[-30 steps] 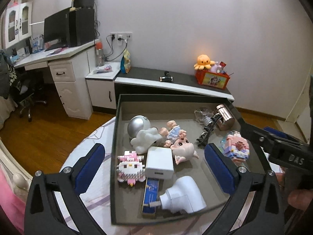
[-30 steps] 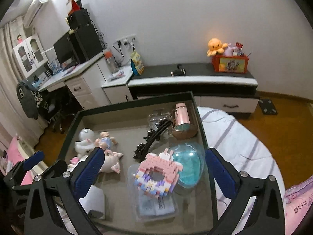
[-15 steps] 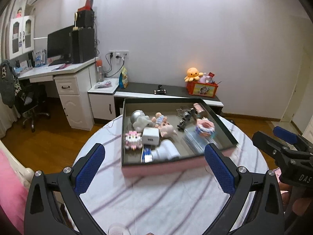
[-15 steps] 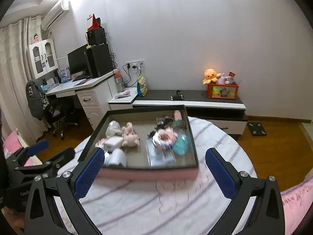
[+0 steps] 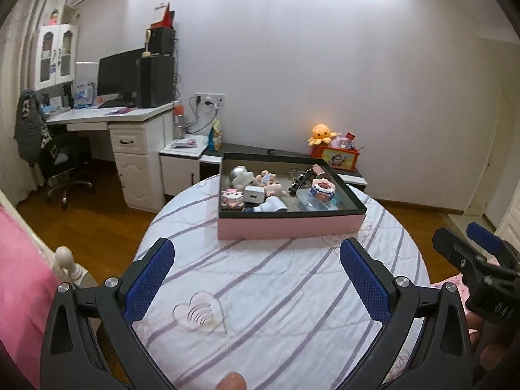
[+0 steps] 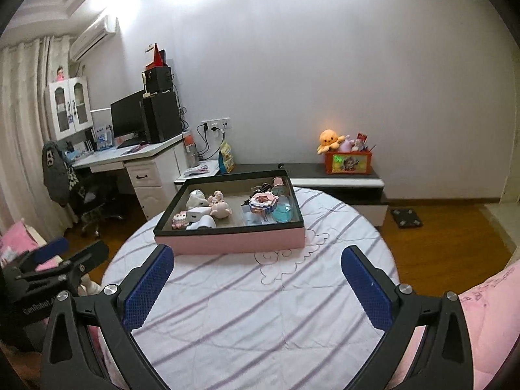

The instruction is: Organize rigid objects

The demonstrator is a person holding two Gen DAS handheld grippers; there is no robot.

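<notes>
Both the left gripper (image 5: 256, 276) and right gripper (image 6: 256, 279) hang spread and empty near the table (image 6: 260, 308), so sorting into the tray (image 6: 227, 242) looks finished.

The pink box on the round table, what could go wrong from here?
The box sits at the table's far edge, so a push from either open gripper could slide it off. The toys lie crowded inside, so reaching for the white charger may knock the block cat beside it.
</notes>
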